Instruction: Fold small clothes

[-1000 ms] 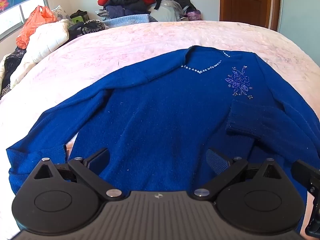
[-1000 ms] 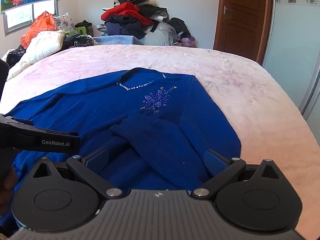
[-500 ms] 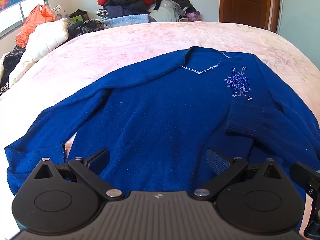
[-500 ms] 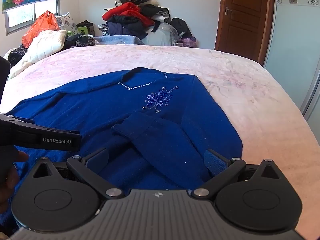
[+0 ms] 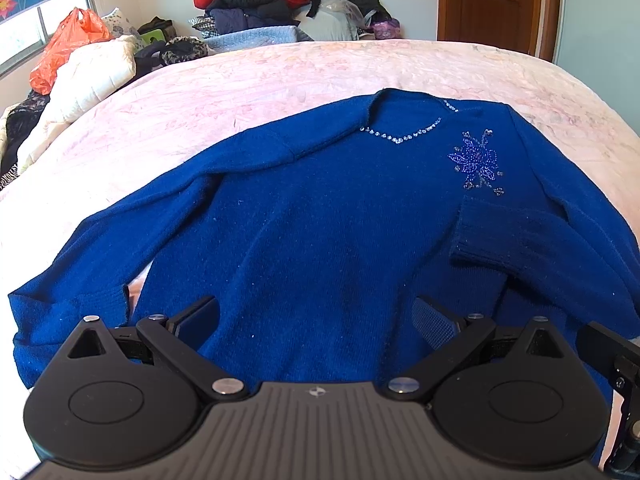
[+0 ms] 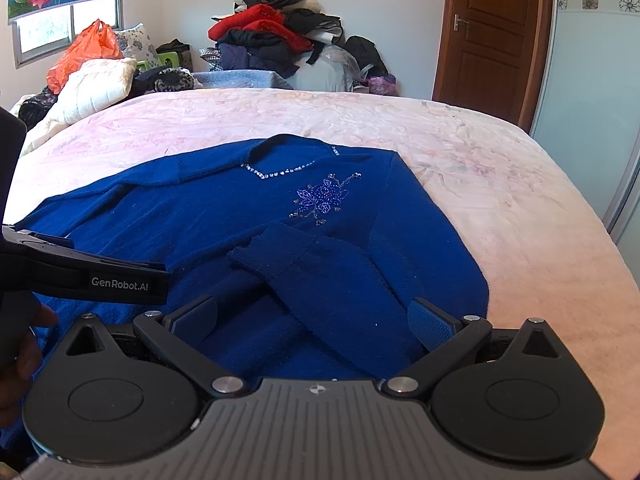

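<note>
Sweater [image 5: 320, 216] in deep blue lies face up on your pink bed [image 5: 280, 80], neckline toward the far side; a beaded flower [image 5: 476, 160] sits on its chest; one sleeve [image 6: 320, 276] is folded across the body, its cuff just below the flower, while the other sleeve [image 5: 100, 256] stretches out flat to your left; your left gripper [image 5: 316, 312] hangs above the hem with its jaws spread wide, holding nothing; your right gripper [image 6: 312, 316] is likewise wide apart and empty, over the folded sleeve.

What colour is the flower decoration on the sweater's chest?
Purple-blue beaded flower with silvery accents on the sweater; clearest in right wrist view.
</note>
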### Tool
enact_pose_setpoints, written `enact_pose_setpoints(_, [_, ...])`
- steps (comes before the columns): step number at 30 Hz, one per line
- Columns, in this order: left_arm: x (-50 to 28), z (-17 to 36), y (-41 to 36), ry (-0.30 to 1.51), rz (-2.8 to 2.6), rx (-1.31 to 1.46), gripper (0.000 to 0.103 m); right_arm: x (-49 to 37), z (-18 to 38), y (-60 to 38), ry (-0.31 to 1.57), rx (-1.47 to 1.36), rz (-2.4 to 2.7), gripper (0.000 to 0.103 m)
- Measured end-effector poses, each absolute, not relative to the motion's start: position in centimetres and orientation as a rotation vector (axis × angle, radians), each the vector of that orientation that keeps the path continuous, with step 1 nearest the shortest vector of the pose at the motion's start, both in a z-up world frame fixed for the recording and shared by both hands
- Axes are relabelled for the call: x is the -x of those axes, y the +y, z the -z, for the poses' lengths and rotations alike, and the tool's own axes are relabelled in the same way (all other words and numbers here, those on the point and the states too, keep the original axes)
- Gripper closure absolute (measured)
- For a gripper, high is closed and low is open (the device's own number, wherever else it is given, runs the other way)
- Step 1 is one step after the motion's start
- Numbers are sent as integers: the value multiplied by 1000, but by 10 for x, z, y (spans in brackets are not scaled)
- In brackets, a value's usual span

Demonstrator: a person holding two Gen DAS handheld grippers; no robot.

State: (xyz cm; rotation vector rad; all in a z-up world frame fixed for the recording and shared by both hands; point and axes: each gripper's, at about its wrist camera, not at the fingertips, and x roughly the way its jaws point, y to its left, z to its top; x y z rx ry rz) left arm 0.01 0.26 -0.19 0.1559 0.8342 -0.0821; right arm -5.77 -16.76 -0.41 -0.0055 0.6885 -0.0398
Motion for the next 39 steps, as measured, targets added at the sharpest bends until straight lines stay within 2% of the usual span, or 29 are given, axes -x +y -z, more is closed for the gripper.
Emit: enact_pose_setpoints(39, [-6, 9, 1, 863, 73, -159, 0, 57, 9, -163, 695, 12, 31, 1])
